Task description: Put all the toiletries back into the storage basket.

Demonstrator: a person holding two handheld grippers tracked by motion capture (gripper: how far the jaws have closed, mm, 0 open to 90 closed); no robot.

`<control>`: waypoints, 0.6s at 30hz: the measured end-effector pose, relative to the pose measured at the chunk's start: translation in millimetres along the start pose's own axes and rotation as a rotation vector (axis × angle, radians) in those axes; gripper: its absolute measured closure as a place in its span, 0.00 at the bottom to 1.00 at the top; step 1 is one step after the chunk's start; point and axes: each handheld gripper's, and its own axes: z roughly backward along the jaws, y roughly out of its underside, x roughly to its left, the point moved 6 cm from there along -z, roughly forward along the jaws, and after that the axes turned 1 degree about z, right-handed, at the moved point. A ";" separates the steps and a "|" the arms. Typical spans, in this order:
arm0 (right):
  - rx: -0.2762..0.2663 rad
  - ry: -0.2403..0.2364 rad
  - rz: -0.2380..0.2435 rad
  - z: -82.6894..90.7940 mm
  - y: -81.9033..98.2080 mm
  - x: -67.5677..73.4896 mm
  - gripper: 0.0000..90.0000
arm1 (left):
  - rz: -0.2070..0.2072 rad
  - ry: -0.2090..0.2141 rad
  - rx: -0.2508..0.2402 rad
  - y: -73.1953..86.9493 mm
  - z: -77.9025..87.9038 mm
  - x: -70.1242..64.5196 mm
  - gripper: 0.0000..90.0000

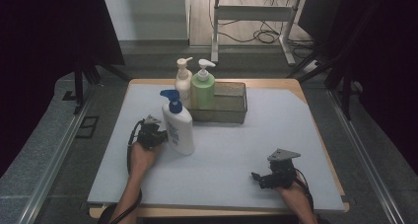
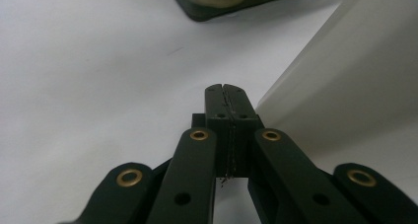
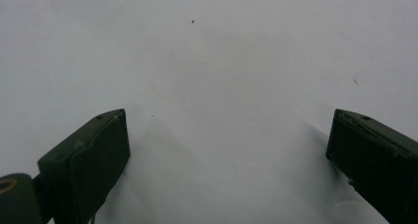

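A white pump bottle with a blue head (image 1: 178, 126) stands upright on the white table mat (image 1: 222, 150), left of centre. My left gripper (image 1: 156, 133) rests just to its left, jaws pressed together with nothing between them (image 2: 229, 103); the bottle's white side (image 2: 355, 86) rises close on the right in the left gripper view. Near the front right edge sits my right gripper (image 1: 256, 177), its jaws spread wide over bare mat (image 3: 226, 150).
A dark mesh basket (image 1: 226, 105) stands at the back of the mat, with a cream pump bottle (image 1: 183, 81) and a green pump bottle (image 1: 203, 86) at its left end. Its corner (image 2: 217, 4) lies ahead of my left gripper. Floor rails flank the table.
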 end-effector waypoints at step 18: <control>0.000 0.000 0.000 0.0 0.0 0.0 0.03 | -0.051 0.050 0.017 -1.0 -8.6 -35.2 0.99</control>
